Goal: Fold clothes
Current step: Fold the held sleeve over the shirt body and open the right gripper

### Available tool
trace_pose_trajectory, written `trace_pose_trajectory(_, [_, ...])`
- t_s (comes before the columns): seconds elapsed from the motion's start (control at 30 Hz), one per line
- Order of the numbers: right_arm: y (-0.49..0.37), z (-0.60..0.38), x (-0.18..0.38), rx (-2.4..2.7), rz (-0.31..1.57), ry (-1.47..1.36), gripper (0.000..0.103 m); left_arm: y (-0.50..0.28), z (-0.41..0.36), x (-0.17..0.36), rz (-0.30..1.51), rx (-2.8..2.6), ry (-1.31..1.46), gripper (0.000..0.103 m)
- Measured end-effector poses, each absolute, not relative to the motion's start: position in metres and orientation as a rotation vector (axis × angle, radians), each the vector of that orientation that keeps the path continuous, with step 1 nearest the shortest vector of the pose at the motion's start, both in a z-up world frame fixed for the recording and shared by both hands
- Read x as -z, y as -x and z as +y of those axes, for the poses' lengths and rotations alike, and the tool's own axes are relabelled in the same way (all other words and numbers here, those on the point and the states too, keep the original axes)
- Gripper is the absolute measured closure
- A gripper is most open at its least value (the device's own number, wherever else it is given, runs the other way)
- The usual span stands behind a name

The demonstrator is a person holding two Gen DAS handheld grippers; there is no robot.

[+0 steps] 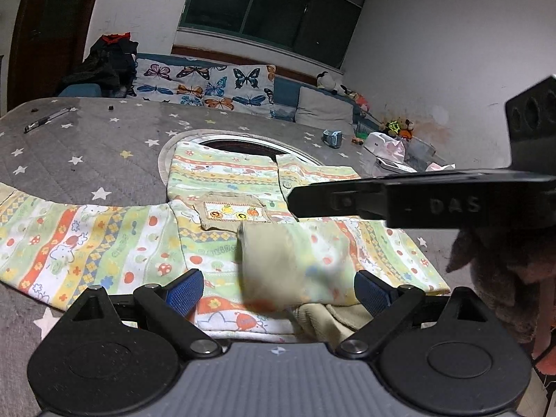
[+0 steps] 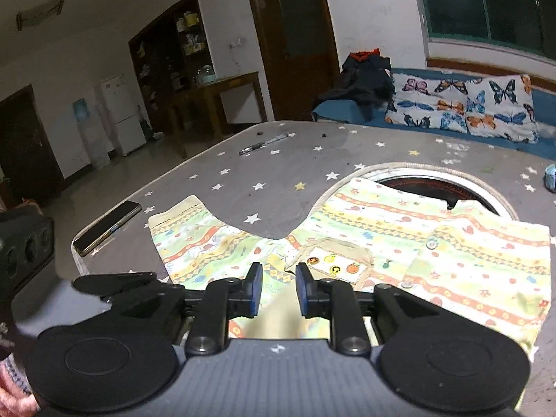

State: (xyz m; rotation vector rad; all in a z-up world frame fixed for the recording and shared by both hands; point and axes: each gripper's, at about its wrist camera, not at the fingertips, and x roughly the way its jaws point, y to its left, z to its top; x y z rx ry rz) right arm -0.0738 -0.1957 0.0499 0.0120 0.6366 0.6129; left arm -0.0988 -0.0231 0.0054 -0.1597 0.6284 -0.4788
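Observation:
A child's striped pastel shirt [image 1: 222, 180] with cartoon prints lies flat on the grey star-print table cover [image 1: 87, 153], chest pocket [image 1: 236, 212] up. One sleeve [image 1: 80, 239] stretches out to the left. The other sleeve [image 1: 292, 264] is folded in over the body, blurred, lying between the blue pads of my open left gripper [image 1: 278, 292]. My right gripper [image 2: 276, 290] hovers over the shirt [image 2: 434, 243] near the pocket [image 2: 333, 260], jaws partly open with nothing between them. Its body also shows in the left wrist view [image 1: 399, 198].
A pen [image 2: 264, 144] and a phone [image 2: 107, 227] lie on the table's left part. A round hole [image 2: 441, 186] in the cover sits behind the collar. A butterfly cushion [image 2: 462, 104] and dark clothes [image 2: 365, 76] lie on the sofa behind. Toys and bags [image 1: 392, 139] lie far right.

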Motion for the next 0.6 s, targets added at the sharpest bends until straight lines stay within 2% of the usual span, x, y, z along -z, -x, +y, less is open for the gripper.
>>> trace_pose_trajectory(0.2, [0.087, -0.234, -0.057, -0.523, 0.622, -0.011, 0.077, 0.097, -0.024, -0.009, 0.618, 0.479, 0.163, 0.009])
trace_pose_trajectory(0.43, [0.091, -0.311, -0.028, -0.272, 0.716, -0.015, 0.077, 0.09, -0.031, -0.01, 0.619, 0.487, 0.161, 0.018])
trace_pose_trajectory(0.6, [0.085, -0.333, -0.016, -0.21, 0.719, -0.019, 0.077, 0.083, -0.044, -0.011, 0.623, 0.506, 0.145, 0.02])
